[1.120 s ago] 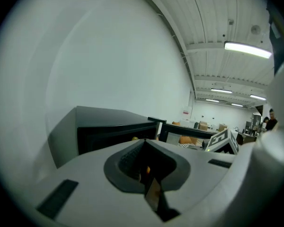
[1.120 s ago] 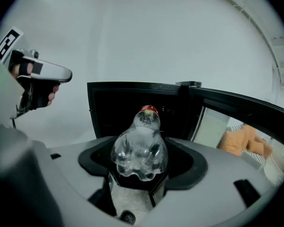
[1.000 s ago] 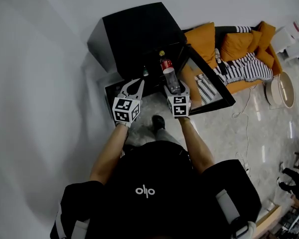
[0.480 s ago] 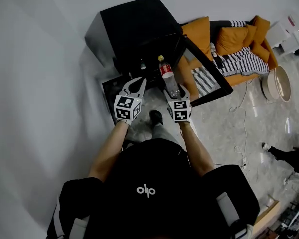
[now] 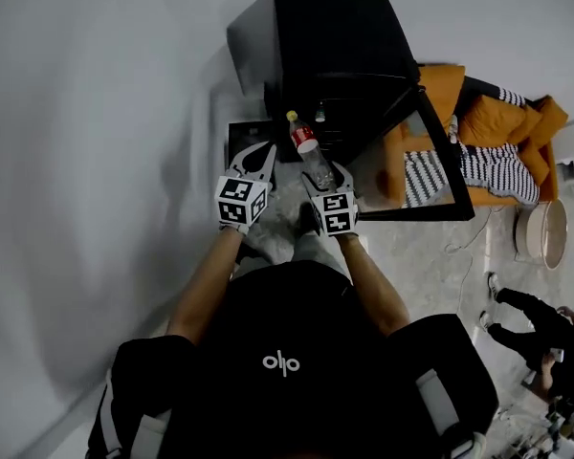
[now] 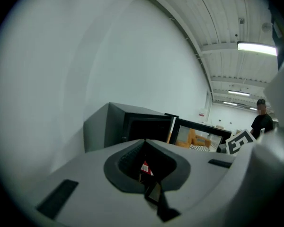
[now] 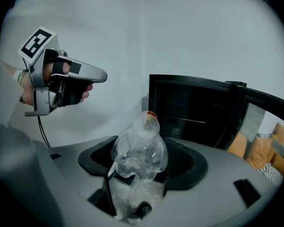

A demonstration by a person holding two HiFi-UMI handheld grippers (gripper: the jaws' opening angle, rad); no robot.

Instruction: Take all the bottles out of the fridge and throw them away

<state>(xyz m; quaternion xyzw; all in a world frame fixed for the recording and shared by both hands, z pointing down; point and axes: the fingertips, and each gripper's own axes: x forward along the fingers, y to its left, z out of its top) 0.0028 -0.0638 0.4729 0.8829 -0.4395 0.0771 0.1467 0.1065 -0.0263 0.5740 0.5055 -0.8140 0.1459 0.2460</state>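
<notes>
Gripping clear plastic bottle (image 5: 306,143) in right tool (image 5: 325,173), left tool (image 5: 266,151) closed, boxy black fridge (image 5: 325,36)

Head view looks steeply down from above the person at the open fridge (image 5: 325,55); each gripper view sits close behind its own jaws, facing that fridge (the right view also catches the left gripper (image 7: 97,75)).

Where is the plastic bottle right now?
Head view, centre: the bottle is clamped in the right hand-held gripper, just outside the open black fridge.
</notes>
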